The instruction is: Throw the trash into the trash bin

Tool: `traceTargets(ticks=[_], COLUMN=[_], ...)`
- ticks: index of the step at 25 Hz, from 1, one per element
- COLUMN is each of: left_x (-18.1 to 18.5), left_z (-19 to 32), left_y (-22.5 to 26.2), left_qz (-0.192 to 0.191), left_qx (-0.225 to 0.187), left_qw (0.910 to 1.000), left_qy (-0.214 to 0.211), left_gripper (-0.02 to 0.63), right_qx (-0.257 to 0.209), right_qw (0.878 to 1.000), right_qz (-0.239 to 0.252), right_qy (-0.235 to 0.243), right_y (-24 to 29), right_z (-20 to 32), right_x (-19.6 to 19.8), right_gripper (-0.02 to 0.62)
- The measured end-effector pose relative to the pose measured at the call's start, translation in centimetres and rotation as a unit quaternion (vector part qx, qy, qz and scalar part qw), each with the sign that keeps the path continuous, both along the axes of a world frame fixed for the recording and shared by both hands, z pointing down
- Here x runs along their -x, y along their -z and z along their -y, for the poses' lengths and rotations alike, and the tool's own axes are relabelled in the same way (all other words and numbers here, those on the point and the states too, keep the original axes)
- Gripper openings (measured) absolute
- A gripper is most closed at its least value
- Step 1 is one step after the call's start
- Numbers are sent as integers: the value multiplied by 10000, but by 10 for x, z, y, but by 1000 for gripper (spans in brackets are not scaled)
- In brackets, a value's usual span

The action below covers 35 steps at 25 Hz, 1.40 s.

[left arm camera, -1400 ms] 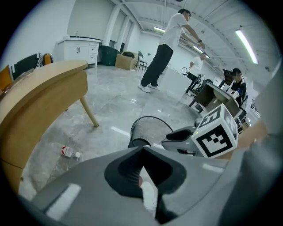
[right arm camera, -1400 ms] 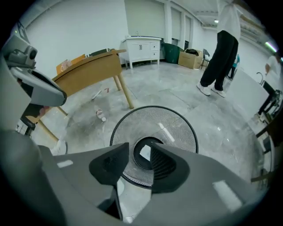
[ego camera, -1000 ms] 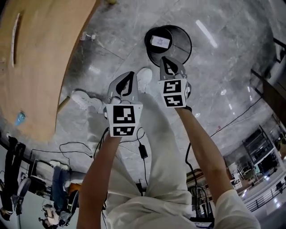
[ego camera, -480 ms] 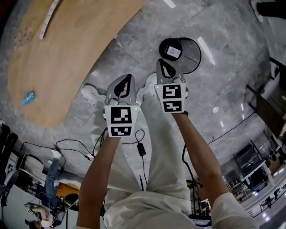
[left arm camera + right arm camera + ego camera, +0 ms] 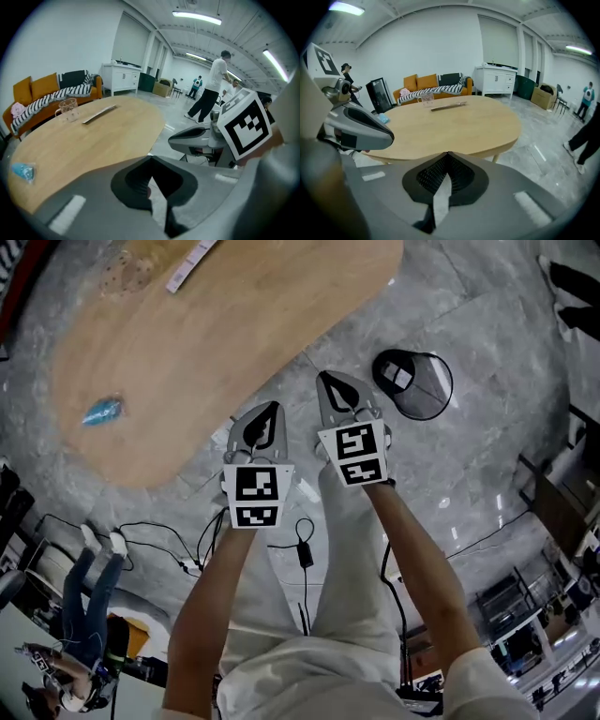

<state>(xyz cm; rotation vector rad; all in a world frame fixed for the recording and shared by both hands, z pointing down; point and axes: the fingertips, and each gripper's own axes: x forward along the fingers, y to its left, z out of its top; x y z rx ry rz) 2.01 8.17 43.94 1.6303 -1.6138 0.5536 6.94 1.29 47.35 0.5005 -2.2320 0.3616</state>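
A crumpled blue wrapper (image 5: pixel 101 412) lies on the round wooden table (image 5: pixel 234 324); it also shows in the left gripper view (image 5: pixel 23 171) and, small, in the right gripper view (image 5: pixel 383 119). The black mesh trash bin (image 5: pixel 413 384) stands on the floor to the right of the table, with a white scrap (image 5: pixel 400 377) inside. My left gripper (image 5: pixel 273 407) and right gripper (image 5: pixel 324 378) are held side by side over the floor at the table's near edge. Both are shut and hold nothing (image 5: pixel 151 158) (image 5: pixel 447 154).
On the table's far side are a clear glass mug (image 5: pixel 68 107) and a flat pale strip (image 5: pixel 99 114). Cables and a power brick (image 5: pixel 301 555) lie on the grey floor by my legs. An orange sofa (image 5: pixel 436 85), a white cabinet (image 5: pixel 496 79) and people (image 5: pixel 212 86) are further off.
The view has swung from the bin toward the table: the bin slid to the right and the blue wrapper came nearer the middle. Both grippers stay shut, side by side.
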Motion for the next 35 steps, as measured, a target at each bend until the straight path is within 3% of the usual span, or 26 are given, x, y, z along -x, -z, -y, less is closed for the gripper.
traceTargets(ticks=[11, 15, 18, 25, 30, 35], left_x=[112, 146, 172, 228, 265, 293], left_z=[-56, -82, -103, -155, -189, -215], left_y=[4, -1, -3, -6, -8, -14], left_qz=[-73, -76, -54, -7, 24, 115], left_qx=[-60, 18, 31, 115, 139, 182], left_qw=[9932, 9865, 9833, 9730, 9643, 9590], left_qy=[1163, 1635, 1816, 2307, 2645, 2827], left_gripper=[0, 0, 0, 0, 0, 0], right_qx=[198, 340, 192, 166, 179, 164], right_qw=[9957, 9865, 9782, 9646, 9537, 9416], right_qz=[453, 615, 648, 692, 732, 719], right_qy=[780, 1480, 1965, 2539, 2911, 3286], right_y=[20, 24, 25, 18, 12, 1], right_z=[-59, -94, -117, -163, -199, -230], right_x=[140, 183, 214, 280, 321, 356], right_gripper=[21, 21, 23, 134, 150, 217])
